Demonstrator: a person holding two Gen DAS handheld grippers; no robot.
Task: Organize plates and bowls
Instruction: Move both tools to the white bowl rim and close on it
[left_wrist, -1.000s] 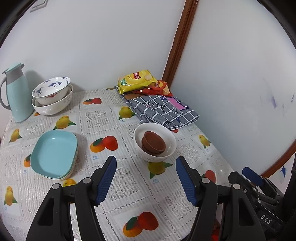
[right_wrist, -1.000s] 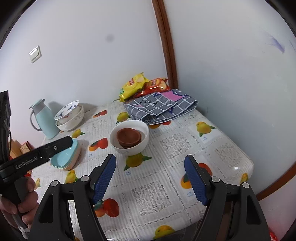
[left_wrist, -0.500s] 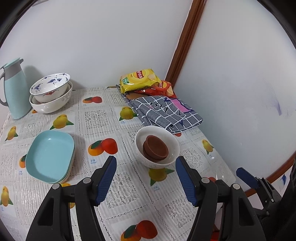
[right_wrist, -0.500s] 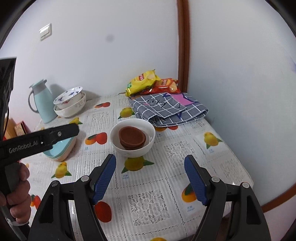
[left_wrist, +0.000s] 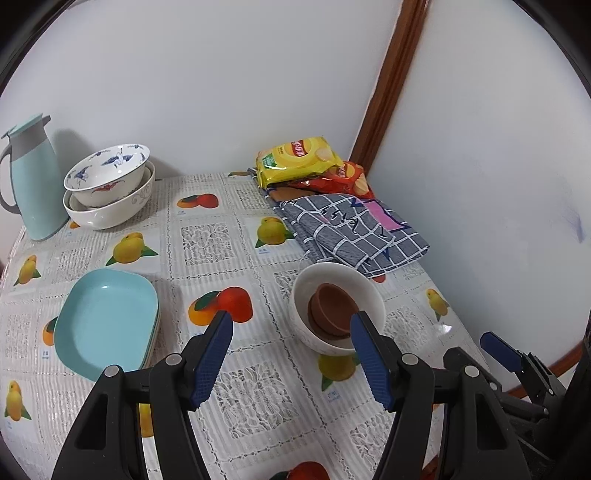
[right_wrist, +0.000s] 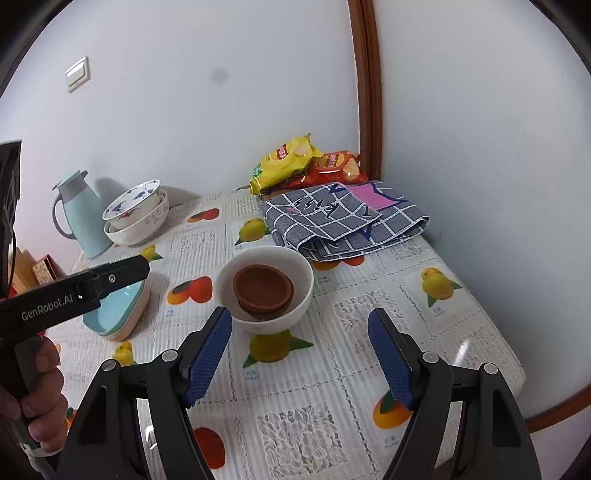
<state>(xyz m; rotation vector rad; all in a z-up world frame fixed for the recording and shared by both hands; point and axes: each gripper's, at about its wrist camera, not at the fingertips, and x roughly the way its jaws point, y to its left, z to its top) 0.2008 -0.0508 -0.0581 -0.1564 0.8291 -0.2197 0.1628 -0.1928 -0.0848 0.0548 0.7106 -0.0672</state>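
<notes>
A white bowl (left_wrist: 364, 291) (right_wrist: 295, 269) stands mid-table with small brown bowls (left_wrist: 334, 308) (right_wrist: 263, 290) stacked inside it. Stacked light blue plates (left_wrist: 105, 319) (right_wrist: 122, 314) lie at the left. Stacked white patterned bowls (left_wrist: 109, 184) (right_wrist: 136, 214) stand at the back left. My left gripper (left_wrist: 291, 334) is open and empty, hovering just in front of the white bowl. My right gripper (right_wrist: 299, 332) is open and empty, also just in front of that bowl.
A light blue jug (left_wrist: 31, 184) (right_wrist: 81, 218) stands at the back left. Snack bags (left_wrist: 299, 160) (right_wrist: 288, 160) and a folded checked cloth (left_wrist: 351, 229) (right_wrist: 343, 218) lie at the back right by the walls. The table's right edge (right_wrist: 517, 376) is close.
Both grippers have shifted, and the white bowl now sits closer in front of each. Both stay open. No dish has moved.
</notes>
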